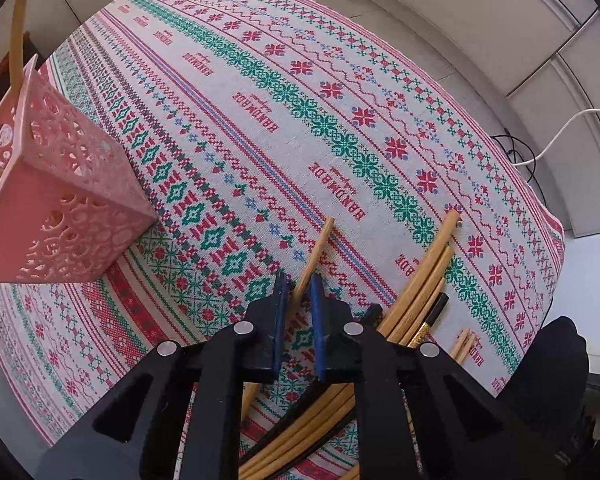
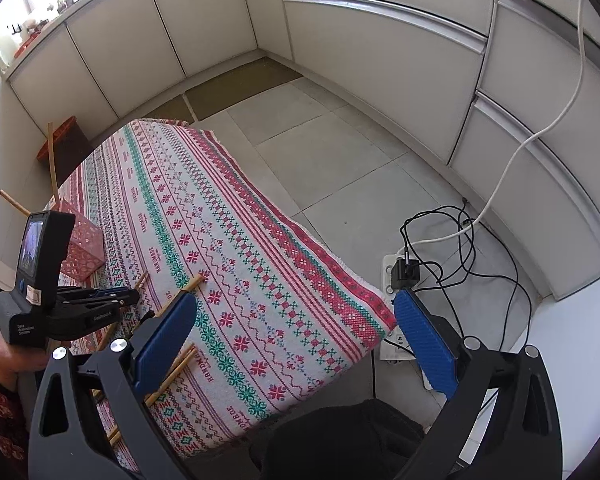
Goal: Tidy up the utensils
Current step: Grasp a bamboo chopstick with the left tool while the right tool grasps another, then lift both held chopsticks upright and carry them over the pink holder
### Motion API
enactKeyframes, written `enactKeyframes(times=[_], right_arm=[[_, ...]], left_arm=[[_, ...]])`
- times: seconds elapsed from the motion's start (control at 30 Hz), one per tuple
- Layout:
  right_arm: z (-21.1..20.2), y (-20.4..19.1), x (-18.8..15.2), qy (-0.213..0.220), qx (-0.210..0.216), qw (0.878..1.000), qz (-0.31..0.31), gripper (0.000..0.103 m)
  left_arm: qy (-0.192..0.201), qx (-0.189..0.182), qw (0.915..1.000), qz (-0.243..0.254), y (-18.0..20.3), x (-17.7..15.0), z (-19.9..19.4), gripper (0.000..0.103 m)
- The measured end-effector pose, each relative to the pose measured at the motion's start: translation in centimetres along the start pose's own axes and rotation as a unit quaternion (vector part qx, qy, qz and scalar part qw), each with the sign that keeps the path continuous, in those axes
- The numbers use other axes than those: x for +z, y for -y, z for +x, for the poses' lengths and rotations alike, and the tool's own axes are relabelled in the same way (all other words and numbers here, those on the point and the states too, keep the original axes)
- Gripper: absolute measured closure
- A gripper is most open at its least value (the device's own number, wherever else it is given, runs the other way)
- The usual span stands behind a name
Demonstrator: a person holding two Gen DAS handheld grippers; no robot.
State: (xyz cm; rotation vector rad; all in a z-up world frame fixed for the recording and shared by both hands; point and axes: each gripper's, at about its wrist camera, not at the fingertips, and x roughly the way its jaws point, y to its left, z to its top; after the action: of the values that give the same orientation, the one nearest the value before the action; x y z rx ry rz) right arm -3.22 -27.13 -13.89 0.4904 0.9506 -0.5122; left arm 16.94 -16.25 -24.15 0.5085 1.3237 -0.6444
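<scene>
A pink perforated basket (image 1: 64,200) stands at the table's left with wooden sticks (image 1: 18,32) poking out of it; it also shows in the right wrist view (image 2: 82,246). A single wooden chopstick (image 1: 314,256) lies on the cloth and runs between the blue pads of my left gripper (image 1: 299,286). The jaws stand narrowly apart around it; whether they touch it I cannot tell. A bundle of wooden utensils (image 1: 420,280) lies just right of that gripper. My right gripper (image 2: 296,344) is wide open and empty, raised above the table's near right corner.
The table has a patterned cloth (image 1: 260,120). A short pair of chopsticks (image 1: 462,342) lies at the right edge. On the floor are a power strip (image 2: 392,300) and cables (image 2: 460,240). White cabinets (image 2: 380,52) surround the table.
</scene>
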Motion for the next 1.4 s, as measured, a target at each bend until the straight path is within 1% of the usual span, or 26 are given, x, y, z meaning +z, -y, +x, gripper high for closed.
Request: enactKeyframes(times=[0.1,0.2,0.37,0.43,0.5,0.53,0.57,0.6,0.63,0.67,0.73,0.77,0.8,0.87,0.93,0.97,1.0,1.03,1.1,1.27,1.4], right_arm=[[1.0,-1.1,0.4,-0.012,0.004,1.0,0.002,0.007],[2.7,-2.6,0.9,-0.037,0.008,0.999,0.01,0.007],[6.6,-5.3,1.9,-0.096,0.009,0.995,0.037,0.007],[8.2,-6.4,2.1,-0.119,0.007,0.992,0.049,0.011],[9.7,-7.5,2.3,-0.139,0.001,0.989,0.052,0.024],[10.4,-8.1,2.2,-0.153,-0.005,0.987,0.052,0.027],[11.2,-8.6,2.2,-0.167,-0.011,0.985,0.053,0.034],[11.9,-8.9,2.0,-0.181,-0.016,0.982,0.058,0.037],[12.6,-9.1,1.9,-0.193,-0.022,0.979,0.066,0.044],[13.3,-9.2,1.8,-0.202,-0.027,0.976,0.076,0.049],[14.2,-9.6,1.5,-0.211,-0.034,0.973,0.093,0.052],[14.0,-9.9,1.6,-0.199,-0.043,0.974,0.095,0.055],[14.1,-10.4,1.7,-0.197,-0.042,0.975,0.095,0.059],[14.4,-11.4,1.9,-0.196,-0.046,0.975,0.097,0.06],[14.6,-12.3,2.1,-0.191,-0.057,0.975,0.093,0.065],[14.7,-12.7,2.1,-0.187,-0.069,0.976,0.09,0.073],[14.7,-13.0,2.2,-0.18,-0.075,0.977,0.089,0.087],[14.8,-13.3,2.3,-0.175,-0.072,0.978,0.089,0.091],[14.7,-13.5,2.4,-0.164,-0.069,0.979,0.098,0.092],[13.6,-13.9,3.0,-0.126,-0.014,0.985,0.118,0.093],[11.1,-14.3,3.8,-0.092,0.029,0.991,0.096,0.093]], left_arm=[[0.025,0.027,0.9992,0.015,-0.1,-0.8,-0.4,0.095],[0.049,0.042,0.9978,0.02,-0.5,-2.1,-1.7,0.097],[0.103,0.051,0.9932,0.017,-1.2,-5.1,-6.3,0.098],[0.128,0.056,0.9902,0.013,-1.7,-6.2,-8.6,0.098],[0.152,0.058,0.9866,0.009,-2.4,-7.5,-10.7,0.098],[0.164,0.06,0.9847,0.007,-2.8,-8.0,-11.7,0.098],[0.173,0.062,0.983,0.005,-3.4,-8.9,-12.8,0.098],[0.181,0.063,0.9814,0.002,-3.7,-9.5,-13.7,0.098],[0.188,0.065,0.98,-0.001,-4.1,-10.2,-14.4,0.098],[0.193,0.066,0.9789,-0.004,-4.5,-10.6,-15.0,0.098],[0.2,0.071,0.9771,-0.01,-5.0,-11.4,-16.0,0.098],[0.204,0.074,0.9761,-0.012,-5.4,-11.8,-16.4,0.098],[0.208,0.076,0.975,-0.016,-5.6,-12.2,-16.9,0.098],[0.216,0.078,0.9731,-0.023,-6.3,-12.9,-17.7,0.098],[0.222,0.078,0.9715,-0.03,-6.9,-13.4,-18.6,0.098],[0.224,0.079,0.9707,-0.036,-7.3,-13.5,-18.8,0.098],[0.226,0.079,0.97,-0.041,-7.5,-13.7,-19.0,0.098],[0.228,0.079,0.9694,-0.047,-7.8,-13.8,-19.0,0.098],[0.233,0.081,0.9672,-0.061,-8.3,-14.1,-19.6,0.098],[0.248,0.082,0.9622,-0.077,-9.0,-14.3,-20.5,0.098],[0.258,0.083,0.9591,-0.081,-8.8,-14.4,-21.2,0.098]])
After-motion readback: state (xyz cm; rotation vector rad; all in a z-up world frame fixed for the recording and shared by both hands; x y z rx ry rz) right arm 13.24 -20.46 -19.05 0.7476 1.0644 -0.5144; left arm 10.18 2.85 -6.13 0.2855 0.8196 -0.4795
